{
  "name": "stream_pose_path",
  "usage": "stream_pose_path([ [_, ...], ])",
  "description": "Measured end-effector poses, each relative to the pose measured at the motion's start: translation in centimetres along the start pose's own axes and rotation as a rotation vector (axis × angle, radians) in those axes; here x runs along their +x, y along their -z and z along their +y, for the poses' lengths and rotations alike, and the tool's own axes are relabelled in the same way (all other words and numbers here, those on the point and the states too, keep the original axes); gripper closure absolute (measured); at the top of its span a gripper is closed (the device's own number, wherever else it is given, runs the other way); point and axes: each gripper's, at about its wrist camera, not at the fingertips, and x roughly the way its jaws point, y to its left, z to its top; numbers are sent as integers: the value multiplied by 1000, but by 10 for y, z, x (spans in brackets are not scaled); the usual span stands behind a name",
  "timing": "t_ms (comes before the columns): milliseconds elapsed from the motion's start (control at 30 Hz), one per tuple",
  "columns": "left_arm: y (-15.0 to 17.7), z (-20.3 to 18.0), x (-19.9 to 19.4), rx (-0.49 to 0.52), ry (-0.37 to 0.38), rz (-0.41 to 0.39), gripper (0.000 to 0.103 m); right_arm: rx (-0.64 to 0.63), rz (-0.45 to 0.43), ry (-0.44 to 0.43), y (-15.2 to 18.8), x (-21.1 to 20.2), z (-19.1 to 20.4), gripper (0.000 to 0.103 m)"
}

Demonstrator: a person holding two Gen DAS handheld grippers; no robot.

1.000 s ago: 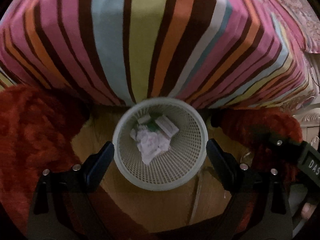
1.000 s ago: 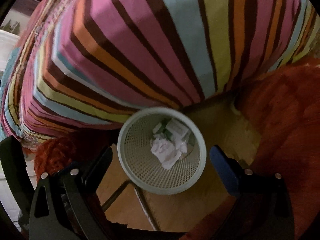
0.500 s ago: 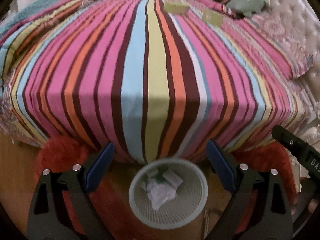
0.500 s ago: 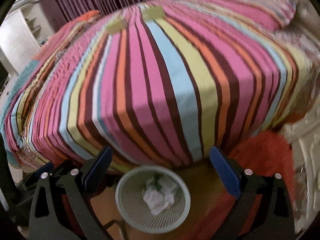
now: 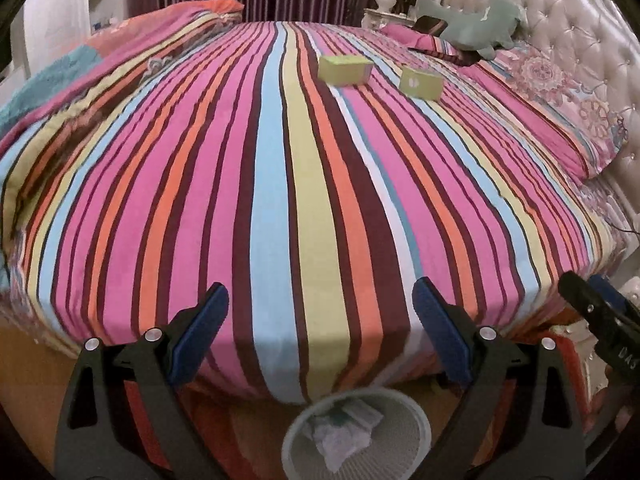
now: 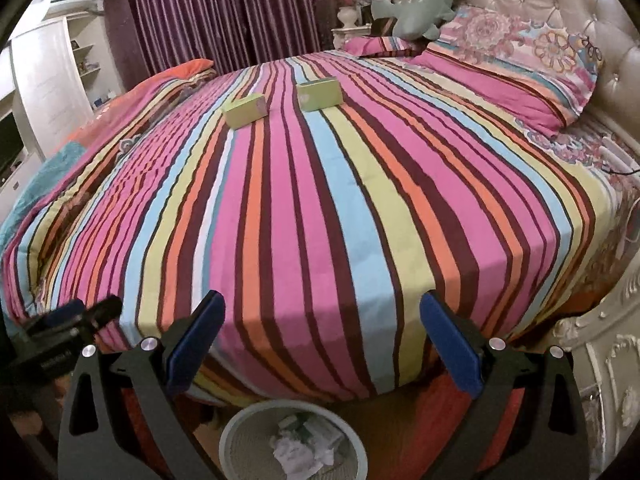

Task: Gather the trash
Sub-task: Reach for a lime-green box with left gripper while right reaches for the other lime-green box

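Observation:
Two light green boxes lie far back on the striped bed: the left box (image 5: 345, 71) (image 6: 245, 111) and the right box (image 5: 421, 83) (image 6: 319, 95). A white mesh waste basket (image 5: 404, 420) (image 6: 240, 432) stands on the floor at the bed's foot, holding crumpled white paper (image 5: 336, 442) (image 6: 298, 454) and small packets. My left gripper (image 5: 320, 336) is open and holds nothing, hovering above the basket before the bed's edge. My right gripper (image 6: 322, 340) is likewise open with nothing between its blue pads. Each gripper shows at the edge of the other's view.
The striped bedspread (image 5: 280, 180) fills both views. Pillows (image 6: 500, 68) and a green plush toy (image 5: 480, 24) lie by the tufted headboard (image 5: 580, 32). Purple curtains (image 6: 224, 12) and white shelving (image 6: 52, 80) stand behind. An orange-red rug (image 6: 424, 420) covers the floor around the basket.
Both grippers have risen and tipped up from looking down into the basket. The basket slid to the bottom of each view and the whole bed with the two boxes came into sight.

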Motion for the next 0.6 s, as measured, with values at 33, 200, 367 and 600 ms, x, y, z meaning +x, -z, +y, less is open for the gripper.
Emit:
stream_pose_path([
  [33,-6,0,3,5,1,-1,13,0,-1,0,-2,-1,0,9],
  [200,-47,5,23,3,16,-18,13,5,-14,13,-24,17,-3,9],
  [367,-90,6,48,17,27,-29,13,22,-15,15,-48,40,-3,9],
  [600,-145,8,90,66,31,-38,13,9,-13,0,-85,75,-1,9],
])
